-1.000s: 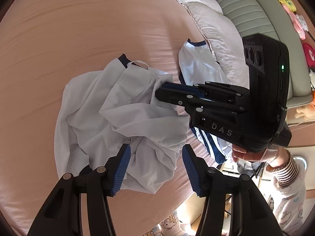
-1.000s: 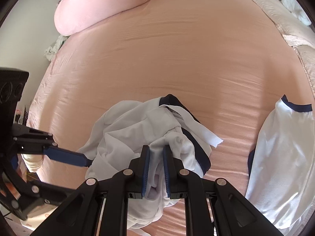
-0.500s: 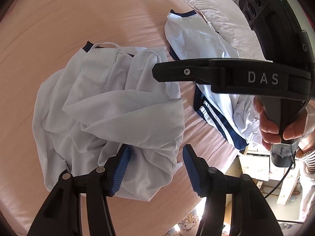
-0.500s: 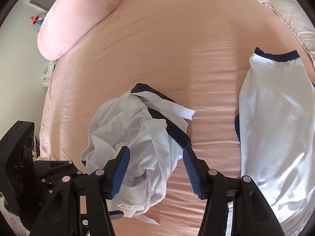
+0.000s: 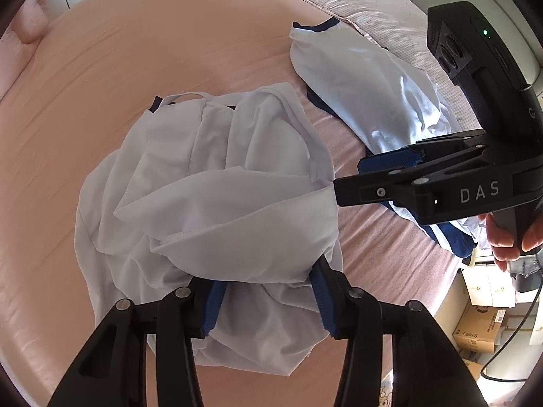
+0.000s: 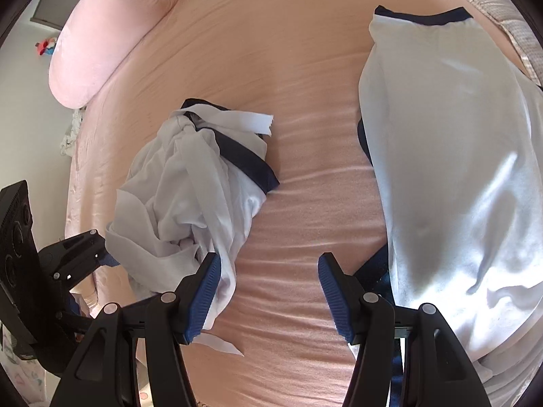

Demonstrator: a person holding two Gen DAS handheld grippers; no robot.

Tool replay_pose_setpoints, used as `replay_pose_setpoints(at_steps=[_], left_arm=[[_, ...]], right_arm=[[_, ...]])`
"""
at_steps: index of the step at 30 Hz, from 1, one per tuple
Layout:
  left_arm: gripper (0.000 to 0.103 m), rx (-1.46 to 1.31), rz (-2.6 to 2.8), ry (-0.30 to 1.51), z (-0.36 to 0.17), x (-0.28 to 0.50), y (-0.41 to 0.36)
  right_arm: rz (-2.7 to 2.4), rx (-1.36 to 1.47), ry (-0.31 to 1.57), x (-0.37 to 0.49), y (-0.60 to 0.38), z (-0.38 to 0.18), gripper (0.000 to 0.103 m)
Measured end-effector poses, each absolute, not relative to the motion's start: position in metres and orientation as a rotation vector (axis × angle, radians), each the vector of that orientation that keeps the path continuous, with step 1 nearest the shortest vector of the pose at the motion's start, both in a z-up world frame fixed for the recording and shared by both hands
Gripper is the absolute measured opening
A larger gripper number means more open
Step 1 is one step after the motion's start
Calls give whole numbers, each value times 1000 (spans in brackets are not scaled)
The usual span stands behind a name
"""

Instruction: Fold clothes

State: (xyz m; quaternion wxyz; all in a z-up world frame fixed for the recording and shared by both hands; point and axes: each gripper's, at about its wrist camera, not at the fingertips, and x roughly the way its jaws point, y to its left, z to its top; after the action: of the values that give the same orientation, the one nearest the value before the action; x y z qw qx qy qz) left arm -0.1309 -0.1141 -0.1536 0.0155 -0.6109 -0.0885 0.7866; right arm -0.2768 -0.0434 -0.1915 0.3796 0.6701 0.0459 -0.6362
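A crumpled white garment with navy trim (image 5: 217, 203) lies heaped at the centre of the left wrist view, on a peach-pink bedsheet (image 5: 135, 51). The left gripper (image 5: 268, 298) is closing its jaws with a fold of this cloth between them. The right gripper (image 6: 268, 291) is opening, only bare sheet between its blue pads (image 6: 331, 291). A second white garment with a navy hem (image 6: 448, 156) lies flat at right. A pink pillow (image 6: 101, 44) sits upper left.
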Motion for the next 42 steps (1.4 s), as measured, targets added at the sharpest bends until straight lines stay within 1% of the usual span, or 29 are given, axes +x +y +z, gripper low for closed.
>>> replay_pose_setpoints(at_steps=[1,2,3,5,9,14,18,23,27,29,30,31,33,37,41,42], left_arm=[[38,-1889,2450,-243,-153,-130,-113],[32,-1877,2453,-211,-153,-130,-112],[28,-1867,2459,-175,-153,-129,-112],[27,-1847,2460,-135,-152,-128,-112],[25,-1839,2461,-168,-151,-127,-122],[25,-1842,2477,-270,-149,-126,-142],[24,-1838,2514,-327,-143,-125,-159],[23,-1829,2536,-374,-141,-123,-172],[21,-1840,2536,-436,-142,-123,-185],[21,-1848,2521,-492,-145,-123,-192],[21,-1847,2509,-521,-147,-123,-193],[21,-1847,2497,-550,-149,-124,-194],[20,-1845,2490,-597,-149,-121,-198],[17,-1824,2453,-729,-150,-124,-207],[15,-1782,2419,-908,-149,-134,-223],[15,-1769,2422,-930,-146,-136,-226]], right_arm=[[-1623,1711,124,-275,-44,-193,59],[-1617,1712,126,-273,-45,-194,59],[-1606,1715,123,-272,-47,-195,59],[-1591,1711,127,-269,-52,-196,59],[-1612,1653,152,-263,-62,-191,59],[-1597,1652,102,-263,-71,-191,59],[-1594,1616,113,-260,-80,-182,59],[-1592,1573,161,-248,-96,-179,59],[-1594,1497,269,-237,-118,-172,58],[-1587,1471,312,-236,-128,-170,47],[-1568,1468,308,-235,-131,-170,35],[-1554,1470,304,-234,-135,-169,19],[-1532,1471,291,-234,-138,-169,10],[-1529,1426,319,-232,-139,-162,9],[-1542,1413,282,-240,-122,-149,9],[-1550,1406,279,-242,-124,-147,9]])
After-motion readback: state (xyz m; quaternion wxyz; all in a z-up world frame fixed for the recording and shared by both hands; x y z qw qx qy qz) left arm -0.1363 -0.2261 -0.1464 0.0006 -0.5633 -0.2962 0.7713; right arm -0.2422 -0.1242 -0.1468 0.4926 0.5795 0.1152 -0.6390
